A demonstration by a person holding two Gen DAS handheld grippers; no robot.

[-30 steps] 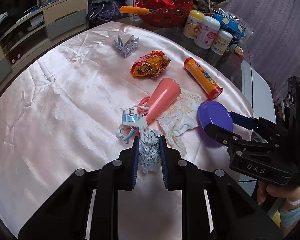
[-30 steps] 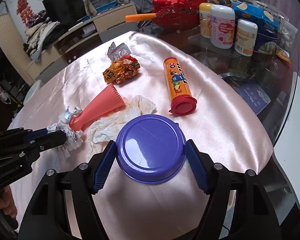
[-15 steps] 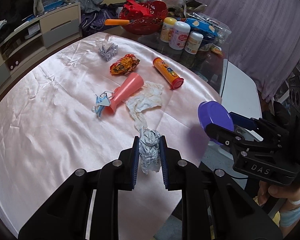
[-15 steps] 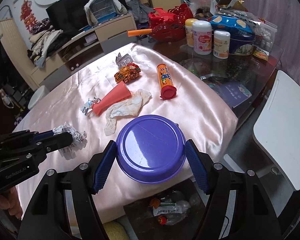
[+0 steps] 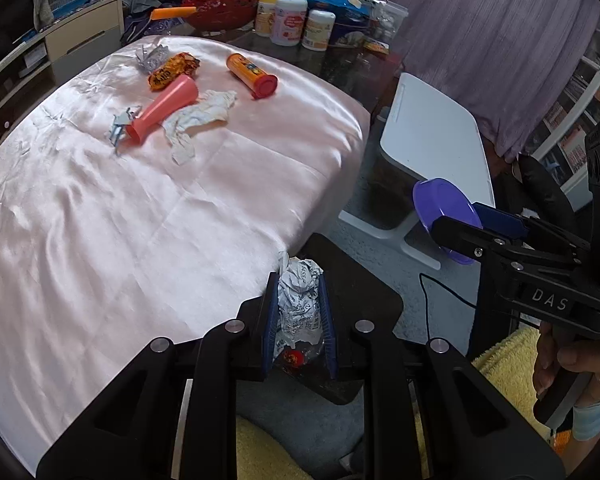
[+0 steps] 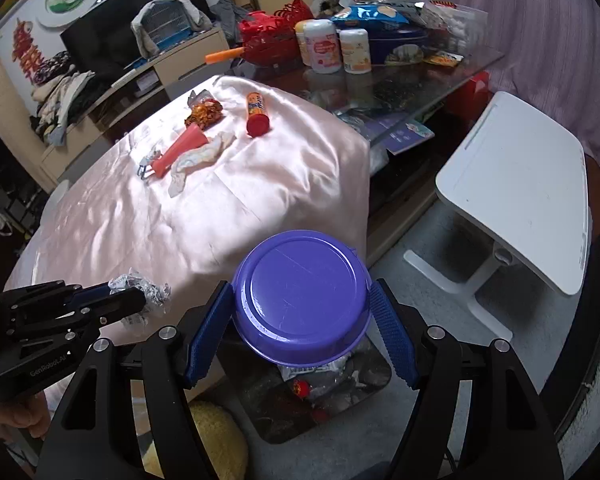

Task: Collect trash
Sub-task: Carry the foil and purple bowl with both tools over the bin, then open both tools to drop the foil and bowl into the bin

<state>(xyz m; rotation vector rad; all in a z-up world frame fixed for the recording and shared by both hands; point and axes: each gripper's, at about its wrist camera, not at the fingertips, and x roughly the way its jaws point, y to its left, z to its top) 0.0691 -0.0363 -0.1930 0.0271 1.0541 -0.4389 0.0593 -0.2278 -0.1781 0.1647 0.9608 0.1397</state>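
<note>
My left gripper (image 5: 298, 316) is shut on a crumpled paper ball (image 5: 298, 300) and holds it above a black trash bin (image 5: 360, 292) on the floor by the table's edge. My right gripper (image 6: 300, 316) is shut on a purple plastic bowl (image 6: 302, 296), bottom toward the camera, above the same bin (image 6: 356, 404), which holds wrappers. On the pink tablecloth (image 5: 120, 200) lie a pink cone (image 5: 162, 110), a crumpled tissue (image 5: 198, 114), an orange snack wrapper (image 5: 172, 70), an orange tube with a red cap (image 5: 252, 74), a foil scrap (image 5: 152, 56) and blue-white bits (image 5: 120, 128).
A white stool (image 6: 516, 188) stands right of the bin. Jars (image 6: 328, 50), a red basket (image 6: 268, 42) and snack bags crowd the glass table behind. A yellow cushion (image 6: 216, 440) lies on the floor near me. A cabinet (image 5: 72, 36) stands at the back left.
Both grippers have pulled back from the table and off its edge, carrying the paper ball and the bowl. They now hang over the floor bin. The table items have not moved.
</note>
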